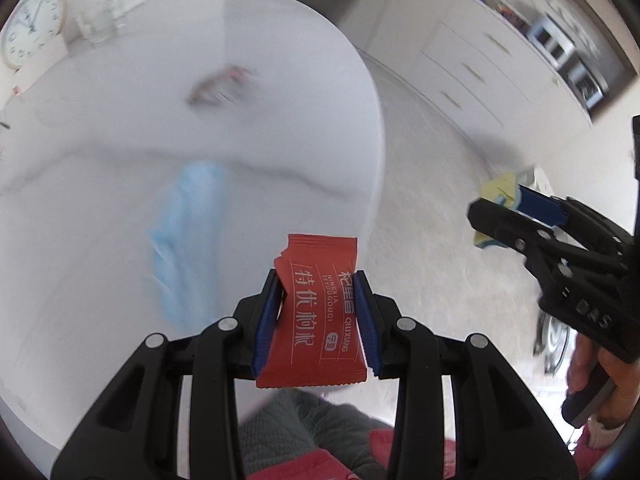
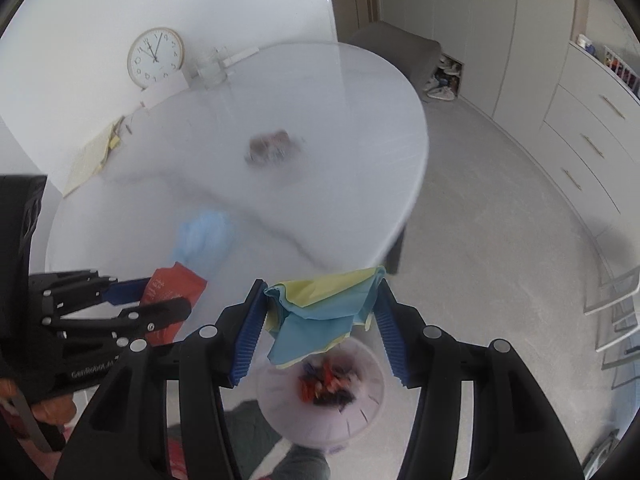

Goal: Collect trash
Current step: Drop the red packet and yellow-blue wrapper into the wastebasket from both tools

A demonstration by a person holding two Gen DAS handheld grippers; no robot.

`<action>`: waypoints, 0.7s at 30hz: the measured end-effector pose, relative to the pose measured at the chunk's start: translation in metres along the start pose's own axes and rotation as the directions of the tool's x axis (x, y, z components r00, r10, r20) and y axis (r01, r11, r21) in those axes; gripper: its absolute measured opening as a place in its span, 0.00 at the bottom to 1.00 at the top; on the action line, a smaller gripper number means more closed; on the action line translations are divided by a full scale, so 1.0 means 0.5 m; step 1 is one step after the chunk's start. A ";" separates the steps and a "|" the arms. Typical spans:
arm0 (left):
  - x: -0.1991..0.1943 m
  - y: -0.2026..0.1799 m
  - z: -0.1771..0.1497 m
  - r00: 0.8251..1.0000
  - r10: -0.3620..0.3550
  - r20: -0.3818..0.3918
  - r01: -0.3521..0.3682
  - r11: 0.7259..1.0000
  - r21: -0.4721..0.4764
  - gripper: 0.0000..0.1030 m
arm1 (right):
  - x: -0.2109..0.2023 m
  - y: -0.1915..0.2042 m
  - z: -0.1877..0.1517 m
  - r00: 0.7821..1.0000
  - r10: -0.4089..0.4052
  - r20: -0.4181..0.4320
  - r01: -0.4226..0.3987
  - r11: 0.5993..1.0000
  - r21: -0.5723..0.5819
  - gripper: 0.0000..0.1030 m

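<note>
- Red wrapper [image 1: 316,312] sits pinched in your left hand-held gripper [image 1: 316,312], clamped on both sides so it won't drop.
- Your right hand-held gripper [image 2: 322,320] squeezes folded yellow and blue paper [image 2: 320,304] right over the pink bin [image 2: 276,412], probably for dropping.
- The white worktop [image 2: 360,120] still has a blue glove [image 2: 204,236] and a blurry scrap [image 2: 270,146]; pale floor [image 2: 500,240] lies right.

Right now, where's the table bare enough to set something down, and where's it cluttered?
Bare: the table's right side, from the blurred dark wrapper out to the curved rim, and the middle strip between that wrapper and the blue glove. Crowded: the far left by the wall, with the clock, glass jars and yellow papers.
</note>
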State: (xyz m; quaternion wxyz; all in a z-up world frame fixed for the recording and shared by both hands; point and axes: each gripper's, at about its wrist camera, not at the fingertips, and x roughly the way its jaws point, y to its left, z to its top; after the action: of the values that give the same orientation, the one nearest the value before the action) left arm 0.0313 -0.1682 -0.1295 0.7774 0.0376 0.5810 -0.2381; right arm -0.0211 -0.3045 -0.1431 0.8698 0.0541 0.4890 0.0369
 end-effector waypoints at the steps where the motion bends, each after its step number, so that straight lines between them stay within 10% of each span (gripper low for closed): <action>1: 0.010 -0.022 -0.017 1.000 0.005 -0.007 -0.004 1.000 0.019 0.35 | -0.009 -0.014 -0.024 1.000 0.000 -0.008 0.000 1.000 0.011 0.53; 13: 0.153 -0.136 -0.106 0.991 0.009 -0.132 0.014 0.985 0.170 0.35 | -0.063 -0.114 -0.191 1.000 0.002 -0.029 0.003 0.987 0.161 0.54; 21: 0.131 -0.168 -0.117 0.996 0.018 -0.088 0.000 0.979 0.206 0.74 | -0.075 -0.135 -0.213 1.000 0.008 -0.022 -0.004 0.984 0.178 0.54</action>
State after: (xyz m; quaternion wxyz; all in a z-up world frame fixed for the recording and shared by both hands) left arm -0.0415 -0.2440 -0.1905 0.7436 0.1309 0.5875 -0.2914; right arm -0.1310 -0.3697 -0.1751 0.8557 0.1326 0.5001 -0.0035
